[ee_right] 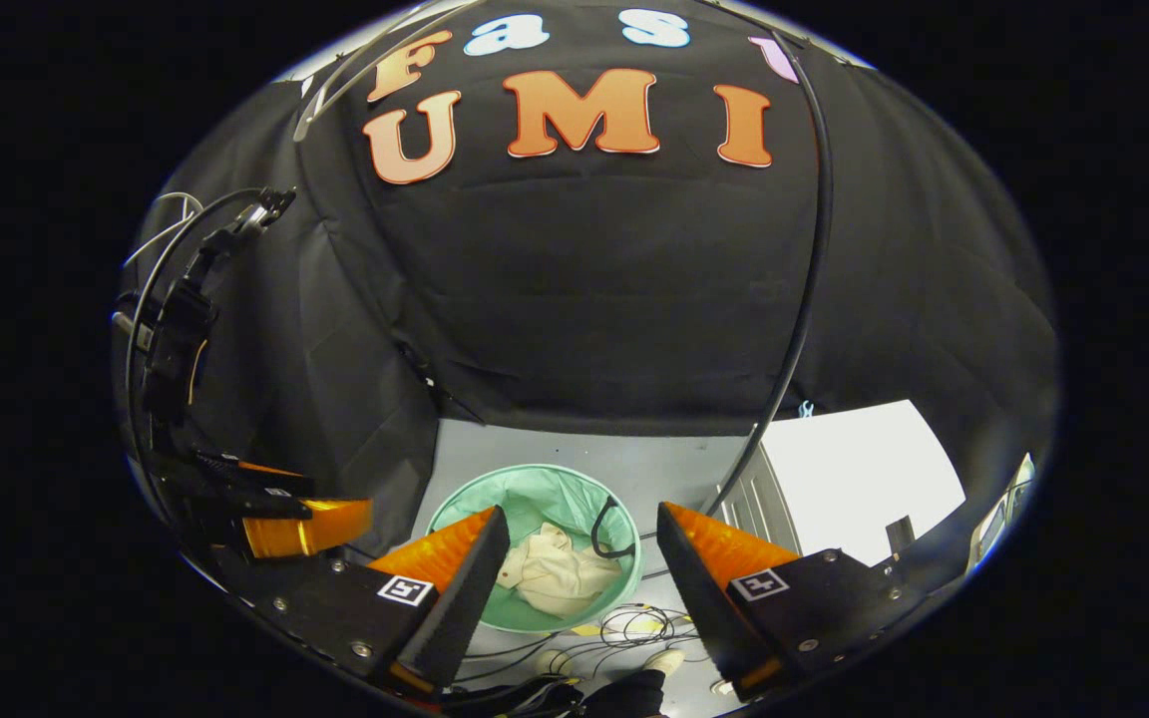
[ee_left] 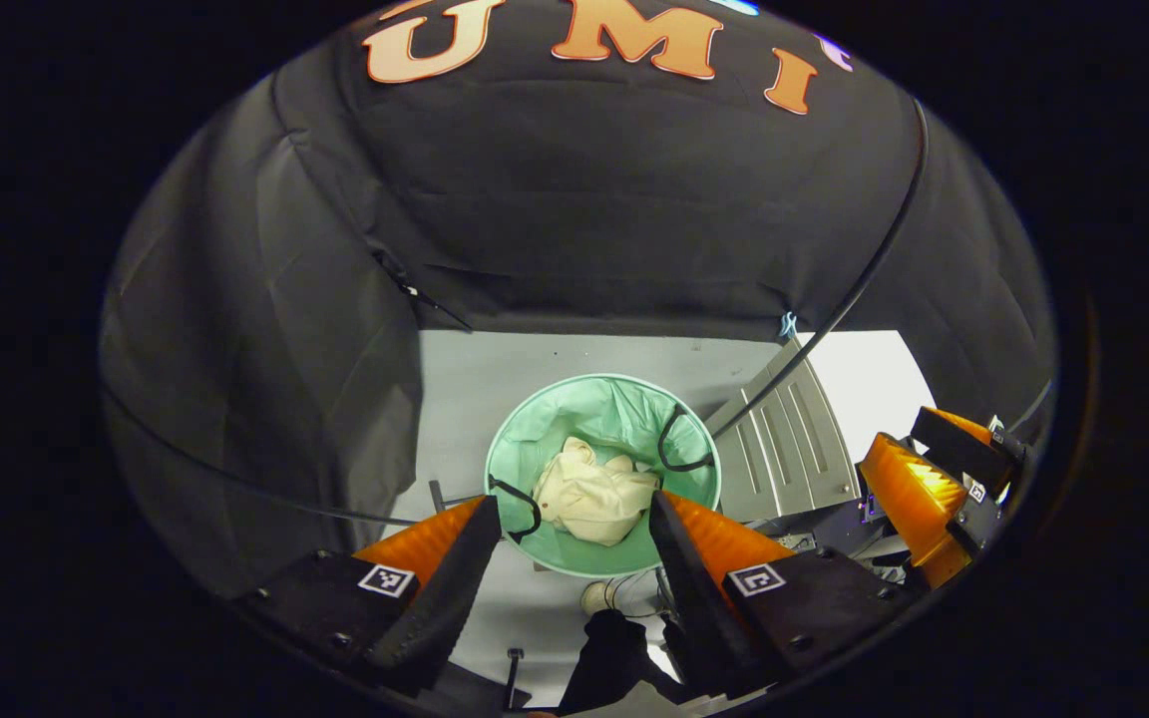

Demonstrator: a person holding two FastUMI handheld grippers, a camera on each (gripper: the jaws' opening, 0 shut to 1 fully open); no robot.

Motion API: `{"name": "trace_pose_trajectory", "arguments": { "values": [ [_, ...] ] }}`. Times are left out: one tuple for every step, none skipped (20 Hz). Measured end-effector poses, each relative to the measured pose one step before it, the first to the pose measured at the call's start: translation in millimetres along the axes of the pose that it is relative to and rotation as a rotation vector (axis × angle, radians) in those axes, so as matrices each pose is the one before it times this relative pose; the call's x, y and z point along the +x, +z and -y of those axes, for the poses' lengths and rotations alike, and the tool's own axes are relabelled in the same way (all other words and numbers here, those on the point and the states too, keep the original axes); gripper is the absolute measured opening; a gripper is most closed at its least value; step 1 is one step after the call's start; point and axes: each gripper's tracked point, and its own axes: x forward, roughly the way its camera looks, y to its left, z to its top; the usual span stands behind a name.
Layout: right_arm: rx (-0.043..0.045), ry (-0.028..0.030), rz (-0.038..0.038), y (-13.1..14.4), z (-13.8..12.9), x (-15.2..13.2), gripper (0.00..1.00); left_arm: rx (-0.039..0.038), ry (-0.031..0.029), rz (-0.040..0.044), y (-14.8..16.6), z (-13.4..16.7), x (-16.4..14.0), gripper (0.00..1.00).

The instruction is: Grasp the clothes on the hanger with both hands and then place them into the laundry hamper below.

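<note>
A cream garment lies crumpled inside the round green laundry hamper on the grey floor, seen from well above. My left gripper hangs open high over the hamper with nothing between its fingers. In the right gripper view the same garment rests in the hamper, and my right gripper is open and empty above it. The right gripper also appears at the right of the left gripper view, and the left gripper at the lower left of the right gripper view.
A grey ribbed cabinet stands right of the hamper. A black cable runs down the booth wall to it. Black hamper handles stick up from the rim. A person's shoe and loose cables lie on the floor near the hamper.
</note>
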Motion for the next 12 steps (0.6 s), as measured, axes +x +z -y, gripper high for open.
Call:
{"name": "trace_pose_trajectory", "arguments": {
  "values": [
    [-0.00043,-0.0067,0.01286,5.11,2.39,-5.4,0.93,-0.00065,0.0029,0.00936,0.99,-1.63,-5.65,0.98],
    [0.00145,-0.00795,0.01364,5.35,2.83,-5.17,0.93,0.00072,0.00291,0.01111,1.67,-4.04,-3.06,1.0],
    [0.00337,-0.00725,0.01329,3.79,2.69,-7.24,0.93,-0.00253,0.00308,0.00839,1.36,-0.6,-5.52,0.99],
    [0.00648,-0.0045,0.01363,5.92,2.3,-6.12,0.93,-0.00793,-0.00563,0.00594,2.47,0.45,-6.03,0.98],
    [0.00812,-0.00478,0.01289,5.17,2.07,-5.91,0.93,-0.01434,-0.00734,0.00876,2.69,1.63,-7.1,0.98],
    [0.00912,-0.00503,0.01174,6.2,2.07,-4.87,0.93,-0.01411,-0.00646,0.01207,3.26,-0.11,-6.07,0.98],
    [0.00886,-0.00455,0.01303,6.46,2.06,-4.77,0.93,-0.00961,-0.00323,0.01561,4.64,-1.73,-6.93,0.98],
    [0.00695,-0.00515,0.01397,8.26,1.05,-4.33,0.93,-0.00522,0.00142,0.02001,4.99,-3.4,-5.26,0.99],
    [0.0058,-0.00439,0.01776,8.42,1.78,-5.78,0.93,-0.00167,0.00364,0.02148,8.03,-2.47,-6.36,0.98],
    [0.00403,-0.00362,0.01842,9.49,1.51,-5.35,0.93,0.00011,0.00235,0.0228,6.53,-0.5,-7.99,0.99],
    [0.0024,-0.00457,0.01867,9.85,0.16,-7.2,0.93,-0.00086,0.00074,0.02432,8.87,-1.45,-7.44,0.99],
    [0.00163,-0.00259,0.0188,10.81,0.15,-5.28,0.93,-0.00291,0.00113,0.02402,8.26,-1.14,-8.59,0.98]
  ]
}}
